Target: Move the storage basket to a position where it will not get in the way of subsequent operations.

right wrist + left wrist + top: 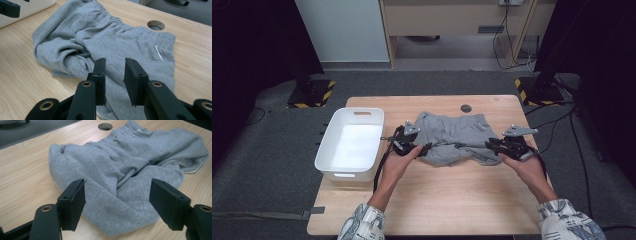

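Two grippers sit at the near edge of a crumpled pair of grey sweat shorts that lies across the middle of the wooden table, its long axis running side to side between them. At its left end, the left gripper spreads wide over a rumpled fold without pinching it, and at the right end the right gripper has narrowed to a slim gap above the cloth, not yet clamped. Farther off, the elastic waistband lies along the far edge, and the white bin stands just left of the shorts
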Available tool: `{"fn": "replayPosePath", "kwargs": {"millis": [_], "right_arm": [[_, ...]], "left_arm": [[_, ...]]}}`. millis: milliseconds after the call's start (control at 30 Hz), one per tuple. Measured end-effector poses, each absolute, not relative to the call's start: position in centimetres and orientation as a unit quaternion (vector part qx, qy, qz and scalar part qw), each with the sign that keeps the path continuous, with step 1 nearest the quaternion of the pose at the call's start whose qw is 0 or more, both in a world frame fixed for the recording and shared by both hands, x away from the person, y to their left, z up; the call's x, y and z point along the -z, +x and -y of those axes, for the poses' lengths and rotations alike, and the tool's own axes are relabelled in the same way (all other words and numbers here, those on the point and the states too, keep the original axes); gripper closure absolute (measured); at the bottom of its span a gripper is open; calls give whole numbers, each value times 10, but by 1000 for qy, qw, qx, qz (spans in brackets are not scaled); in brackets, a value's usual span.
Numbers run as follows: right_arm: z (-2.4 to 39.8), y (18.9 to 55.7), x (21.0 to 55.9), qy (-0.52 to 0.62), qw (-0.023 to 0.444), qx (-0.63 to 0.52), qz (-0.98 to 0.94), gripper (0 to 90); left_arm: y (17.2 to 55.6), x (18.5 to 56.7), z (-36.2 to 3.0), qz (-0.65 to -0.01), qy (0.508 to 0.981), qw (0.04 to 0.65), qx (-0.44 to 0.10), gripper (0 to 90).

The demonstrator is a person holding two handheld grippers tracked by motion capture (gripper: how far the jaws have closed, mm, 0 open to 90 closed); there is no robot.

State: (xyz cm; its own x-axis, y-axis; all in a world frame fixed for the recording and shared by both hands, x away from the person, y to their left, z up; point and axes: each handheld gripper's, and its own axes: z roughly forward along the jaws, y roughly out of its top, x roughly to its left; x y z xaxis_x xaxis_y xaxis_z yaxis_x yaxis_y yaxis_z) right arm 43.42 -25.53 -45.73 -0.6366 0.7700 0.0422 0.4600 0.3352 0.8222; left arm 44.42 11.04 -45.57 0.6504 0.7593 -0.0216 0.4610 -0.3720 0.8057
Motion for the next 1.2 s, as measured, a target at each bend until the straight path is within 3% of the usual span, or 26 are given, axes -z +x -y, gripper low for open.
{"fn": "replayPosePath", "kwargs": {"millis": [733,933,1200], "right_arm": [[242,414,495,364,173,-410,-818,794],[237,414,506,357,171,-393,-830,735],[234,414,514,357,175,-374,-838,647]], "left_arm": [[412,490,-102,-357,824,411,-156,496],[409,498,-96,-357,825,409,-158,493],[409,511,-88,-366,825,398,-165,398]]}}
